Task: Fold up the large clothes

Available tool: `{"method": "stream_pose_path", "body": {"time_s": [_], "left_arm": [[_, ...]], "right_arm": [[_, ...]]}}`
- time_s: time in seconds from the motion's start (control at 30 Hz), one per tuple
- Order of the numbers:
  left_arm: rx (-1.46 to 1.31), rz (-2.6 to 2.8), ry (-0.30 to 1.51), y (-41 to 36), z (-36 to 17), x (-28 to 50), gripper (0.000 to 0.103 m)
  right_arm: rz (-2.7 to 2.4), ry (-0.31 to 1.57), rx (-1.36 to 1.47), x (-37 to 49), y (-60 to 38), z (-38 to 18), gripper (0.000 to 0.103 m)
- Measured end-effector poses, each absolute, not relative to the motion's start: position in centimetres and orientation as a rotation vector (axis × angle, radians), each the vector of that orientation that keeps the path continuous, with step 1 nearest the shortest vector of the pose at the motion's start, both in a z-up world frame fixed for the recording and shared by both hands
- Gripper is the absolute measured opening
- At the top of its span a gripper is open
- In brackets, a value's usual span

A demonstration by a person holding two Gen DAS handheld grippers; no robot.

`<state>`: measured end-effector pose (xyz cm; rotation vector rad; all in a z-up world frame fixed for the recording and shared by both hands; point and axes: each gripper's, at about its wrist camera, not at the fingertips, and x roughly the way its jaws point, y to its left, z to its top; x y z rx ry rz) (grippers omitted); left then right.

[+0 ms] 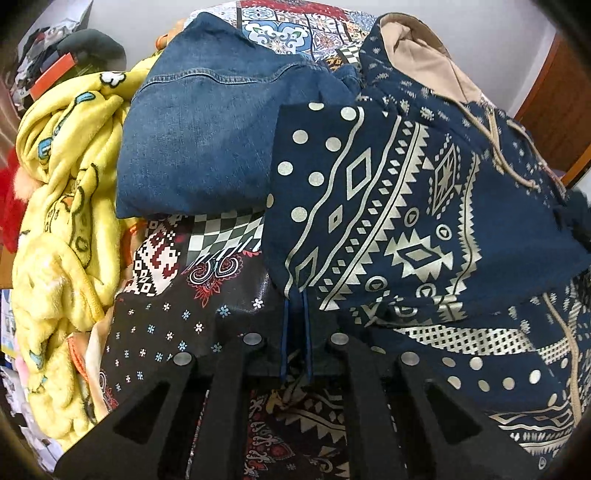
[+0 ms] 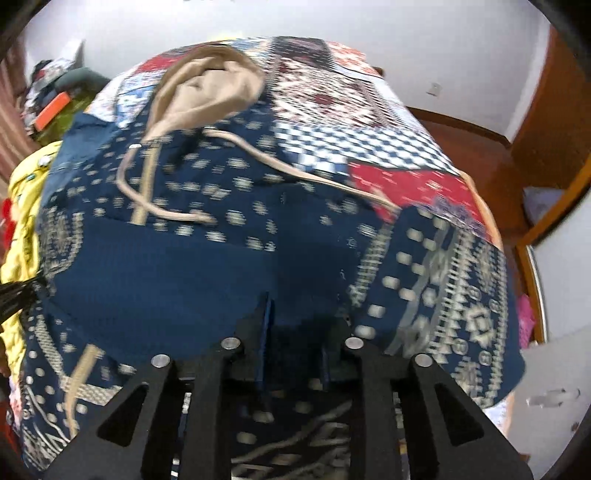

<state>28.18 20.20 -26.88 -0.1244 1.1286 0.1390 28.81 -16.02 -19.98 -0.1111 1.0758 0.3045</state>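
Left gripper (image 1: 296, 332): the two blue-edged fingers stand almost pressed together, pinching a fold of the navy hoodie (image 1: 399, 221) at its lower edge, where the cloth runs down between them.

Right gripper (image 2: 293, 332): the fingers are parted by a narrow gap and plain navy cloth of the hoodie (image 2: 166, 266) lies over and between them; the picture is blurred, and it cannot be told whether the pads press on the cloth.

Hoodie: navy with a pale geometric print, lying on the bed (image 2: 369, 110) over a patchwork bedspread (image 1: 295, 33) of red, blue and checkered squares. A printed panel is folded over the body in the left wrist view. The beige-lined hood (image 2: 207, 88) lies at the far end, open side up, with its beige drawstrings (image 2: 258, 155) trailing across the chest.

Beside the hoodie, on its left in the left wrist view: folded denim (image 1: 207, 129), touching the hoodie's edge, and beyond it a crumpled yellow fleece blanket (image 1: 62, 221)
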Motion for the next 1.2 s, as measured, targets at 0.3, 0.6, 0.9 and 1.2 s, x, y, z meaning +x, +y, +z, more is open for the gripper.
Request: {"method": "stream_pose_path", "body": {"time_s": [0.3,0.6,0.9,1.2], "left_arm": [[-0.099,0.165,1.146,20.6,-24.7,26.5,0.03],[-0.1,0.192,1.007,20.5,-18.0,25.4,0.072],[-0.109,0.084,0.923,14.6,-15.1,28.0,0.086],[-0.127,-0.002,1.004,9.7,-18.2,30.0,0.086]], "right_arm": [[0.281,1.077,-0.049,28.4,-20.5,-18.9,0.045],[0.195,0.998,0.098,27.7,-27.9,-15.8,0.072],[0.1,1.094,0.335,27.3,-35.2,-19.4,0.077],[0.08,1.189,0.607,28.5,-39.2,-25.4,0.077]]}}
